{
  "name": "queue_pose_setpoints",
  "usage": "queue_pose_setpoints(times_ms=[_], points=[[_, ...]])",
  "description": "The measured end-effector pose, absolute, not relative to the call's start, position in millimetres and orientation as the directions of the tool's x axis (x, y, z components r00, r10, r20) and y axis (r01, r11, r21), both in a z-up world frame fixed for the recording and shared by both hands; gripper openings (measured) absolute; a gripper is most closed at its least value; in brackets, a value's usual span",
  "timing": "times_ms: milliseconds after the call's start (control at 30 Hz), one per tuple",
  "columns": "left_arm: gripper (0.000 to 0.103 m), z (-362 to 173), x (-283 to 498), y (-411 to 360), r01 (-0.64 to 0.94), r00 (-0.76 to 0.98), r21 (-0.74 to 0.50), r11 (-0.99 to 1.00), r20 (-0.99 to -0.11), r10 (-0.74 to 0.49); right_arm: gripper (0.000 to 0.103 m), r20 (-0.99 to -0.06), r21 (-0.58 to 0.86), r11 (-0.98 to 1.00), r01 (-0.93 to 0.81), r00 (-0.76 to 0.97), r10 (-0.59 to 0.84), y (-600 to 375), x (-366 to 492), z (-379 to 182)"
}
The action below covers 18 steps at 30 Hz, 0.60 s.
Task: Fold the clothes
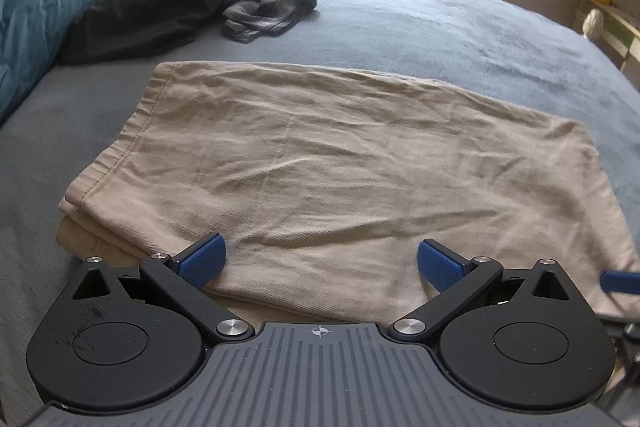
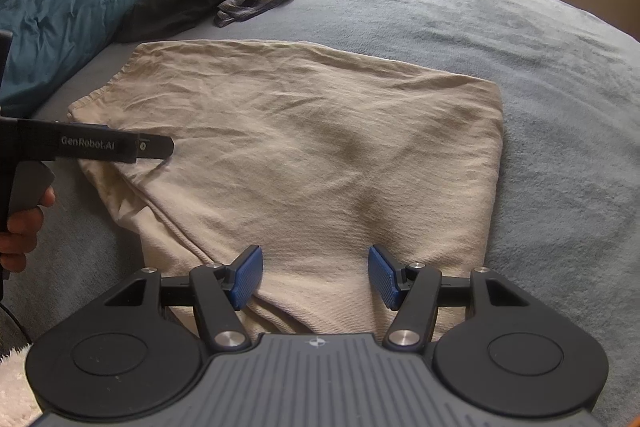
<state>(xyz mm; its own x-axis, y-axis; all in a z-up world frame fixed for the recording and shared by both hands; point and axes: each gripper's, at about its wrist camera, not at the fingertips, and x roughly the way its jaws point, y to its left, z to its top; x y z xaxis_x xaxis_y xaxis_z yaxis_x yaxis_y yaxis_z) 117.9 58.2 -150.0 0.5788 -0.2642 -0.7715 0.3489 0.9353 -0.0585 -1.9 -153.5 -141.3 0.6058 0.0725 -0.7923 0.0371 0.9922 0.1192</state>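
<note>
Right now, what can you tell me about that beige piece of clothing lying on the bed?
The beige garment looks like soft woven cotton, creased all over. It lies flat on the grey-blue blanket, folded over itself into a rough rectangle, with a stitched hem along its left edge and lower layers peeking out at the near left corner. Both grippers, the left gripper and the right gripper, hang over its near edge with jaws open, gripping nothing. Whether the pads brush the cloth is unclear.

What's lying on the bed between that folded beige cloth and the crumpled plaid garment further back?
Nothing: only bare grey-blue blanket separates the beige cloth from the plaid garment. Both wrist views show that stretch; a black pillow sits just left of it.
</note>
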Motion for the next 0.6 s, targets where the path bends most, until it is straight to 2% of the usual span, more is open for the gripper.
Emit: queue_pose_setpoints(times_ms=[600], points=[[0.103,-150,120,51,0.335,0.566,-0.022,0.942,-0.794,-0.22,0.072,-0.742,0.056,0.995,0.083,0.67,-0.014,-164,23,-125]])
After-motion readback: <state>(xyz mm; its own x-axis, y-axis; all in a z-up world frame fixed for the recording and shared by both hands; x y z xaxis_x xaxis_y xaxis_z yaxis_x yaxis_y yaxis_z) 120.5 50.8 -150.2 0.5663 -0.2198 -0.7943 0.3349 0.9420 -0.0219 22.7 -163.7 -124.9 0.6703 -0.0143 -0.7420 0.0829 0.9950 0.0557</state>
